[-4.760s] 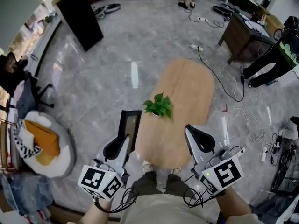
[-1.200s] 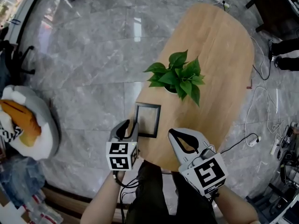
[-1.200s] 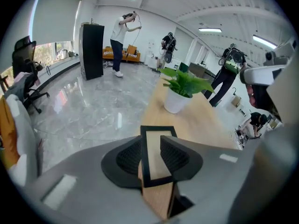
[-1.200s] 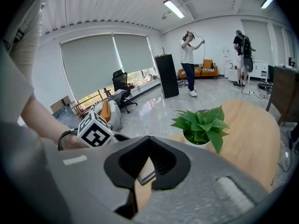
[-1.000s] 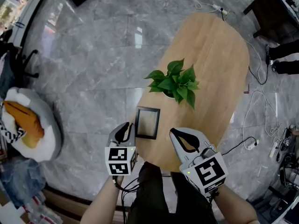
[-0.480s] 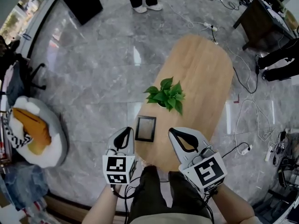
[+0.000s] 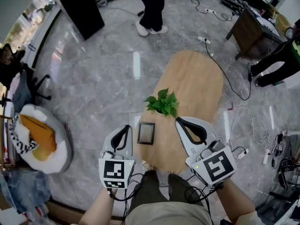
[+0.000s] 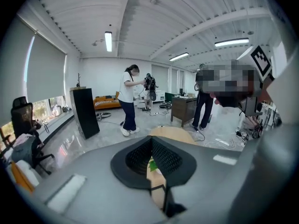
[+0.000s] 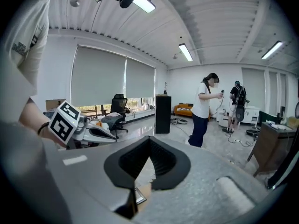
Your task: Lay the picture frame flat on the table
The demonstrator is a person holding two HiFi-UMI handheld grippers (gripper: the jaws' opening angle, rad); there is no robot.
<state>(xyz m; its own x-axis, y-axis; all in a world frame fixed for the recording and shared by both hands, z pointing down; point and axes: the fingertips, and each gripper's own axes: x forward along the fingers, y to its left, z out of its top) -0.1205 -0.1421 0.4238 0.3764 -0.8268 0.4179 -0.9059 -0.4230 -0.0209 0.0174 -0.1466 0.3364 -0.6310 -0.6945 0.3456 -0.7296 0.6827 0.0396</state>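
Grey marble floor [image 7: 93, 78] surrounds a long oval wooden surface [image 7: 197, 78], with cables [image 7: 234, 83] trailing along its right side and a person [image 7: 152, 8] standing beyond its far end. The picture frame [image 7: 146, 133] lies flat, face up, at the near end of the surface and close against its left edge. A potted plant [image 7: 161, 104] stands just beyond the frame's far side.

The left gripper [image 7: 127, 127] hangs just off that left edge beside the frame. Its fingers [image 8: 159, 155] are pressed together with nothing between them. The right gripper [image 7: 180, 121] is over the near end on the frame's other side. Its fingers [image 9: 161, 160] also meet at the tips and hold nothing. Neither gripper touches the frame.

Judging by how it lies, the laying down looks done, so the risk from here is undoing it. The frame sits so close to the left edge that I cannot tell whether its side overhangs. A sideways brush from the left gripper as it draws away could push the frame off onto the floor. A nudge toward the far end would drive it into the plant pot, tipping the pot or propping the frame up on it. Lifting both grippers straight up and clear looks the safest way out. The floor cables could also catch a foot.
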